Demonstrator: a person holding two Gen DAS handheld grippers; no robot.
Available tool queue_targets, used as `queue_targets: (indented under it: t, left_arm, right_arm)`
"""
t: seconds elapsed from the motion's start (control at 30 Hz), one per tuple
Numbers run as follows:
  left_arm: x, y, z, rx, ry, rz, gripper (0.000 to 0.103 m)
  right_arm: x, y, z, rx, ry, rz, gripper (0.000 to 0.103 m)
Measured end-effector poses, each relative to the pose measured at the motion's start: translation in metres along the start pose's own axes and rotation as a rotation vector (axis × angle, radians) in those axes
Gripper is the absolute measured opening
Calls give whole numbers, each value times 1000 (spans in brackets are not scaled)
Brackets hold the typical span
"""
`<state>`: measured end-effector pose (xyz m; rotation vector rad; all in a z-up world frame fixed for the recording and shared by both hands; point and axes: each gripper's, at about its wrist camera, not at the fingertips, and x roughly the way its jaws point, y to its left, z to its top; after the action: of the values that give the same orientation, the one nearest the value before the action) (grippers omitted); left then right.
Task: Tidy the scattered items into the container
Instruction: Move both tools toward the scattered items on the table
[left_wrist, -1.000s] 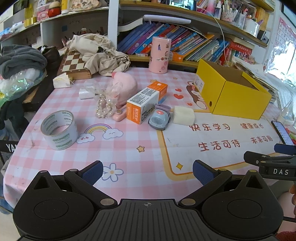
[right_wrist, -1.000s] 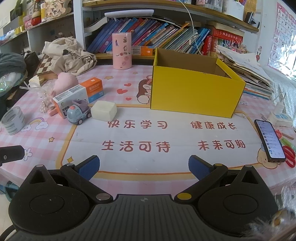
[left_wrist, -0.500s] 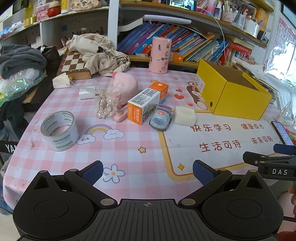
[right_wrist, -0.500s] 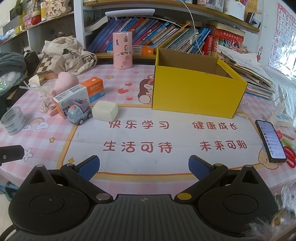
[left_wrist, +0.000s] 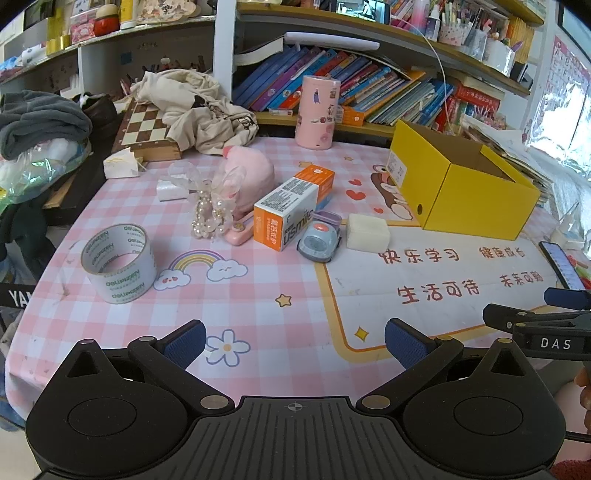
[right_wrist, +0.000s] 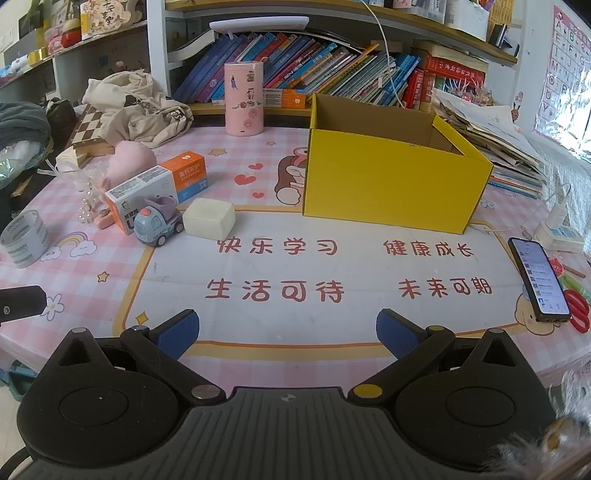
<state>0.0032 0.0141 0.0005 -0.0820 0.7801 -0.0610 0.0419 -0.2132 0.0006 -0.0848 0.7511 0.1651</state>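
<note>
Nearest, the left gripper (left_wrist: 293, 343) and right gripper (right_wrist: 287, 334) hover low with jaws wide and empty, likely staged for first picks. Beyond lie 1 tape roll (left_wrist: 119, 263), 1 toy truck (right_wrist: 159, 224), 1 pale block (right_wrist: 209, 218) and 1 orange carton (right_wrist: 157, 190). Farther right, 1 yellow box (right_wrist: 391, 175) stands open-topped to receive them

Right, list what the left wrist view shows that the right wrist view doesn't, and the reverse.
Only the left wrist view shows the white wrapped packet behind the bead bracelet and the label on the yellow box's end. Only the right wrist view shows the red scissors and the white charger. Both show the yellow box, tape roll, toy truck, phone and both open grippers: left gripper, right gripper.
</note>
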Motion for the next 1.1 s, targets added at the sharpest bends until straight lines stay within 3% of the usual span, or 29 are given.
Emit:
queue_targets:
  t: [1.1]
  left_arm:
    - [-8, 5, -5, -17, -15, -7, 103]
  right_arm:
    - [-7, 8, -4, -25, 2, 5, 103]
